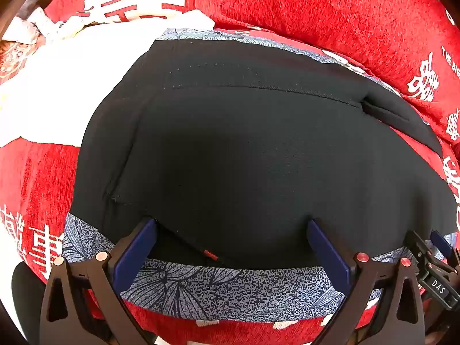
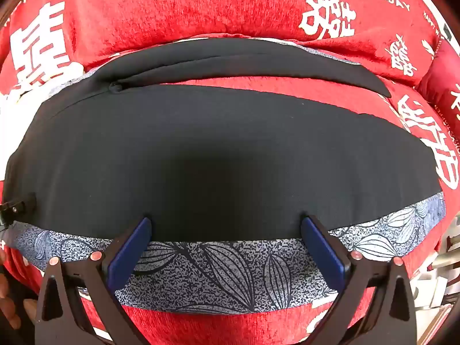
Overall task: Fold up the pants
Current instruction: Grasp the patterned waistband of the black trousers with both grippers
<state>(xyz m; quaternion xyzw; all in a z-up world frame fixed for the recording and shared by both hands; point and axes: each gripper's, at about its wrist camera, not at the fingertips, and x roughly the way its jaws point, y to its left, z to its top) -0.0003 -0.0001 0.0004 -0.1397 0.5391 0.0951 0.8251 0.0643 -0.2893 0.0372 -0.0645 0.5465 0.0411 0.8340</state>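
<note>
Black pants (image 1: 244, 149) lie flat on a blue-grey leaf-patterned cloth (image 1: 230, 284) over a red cushion. The left wrist view shows the waist part, with seams and a pocket slit at the right. The right wrist view shows the legs (image 2: 215, 158), one leg split off at the back (image 2: 230, 57). My left gripper (image 1: 231, 224) is open, its blue pads (image 1: 135, 253) at the near hem. My right gripper (image 2: 225, 221) is open, its blue pads (image 2: 129, 253) at the near edge of the leg. The right gripper also shows at the right edge of the left wrist view (image 1: 431, 258).
Red cushions with white characters (image 2: 201, 3) rise behind the pants. A white cloth (image 1: 72, 72) lies to the left of the pants. The red seat cover (image 2: 425, 143) extends to the right. A hand (image 2: 11, 307) shows at the lower left.
</note>
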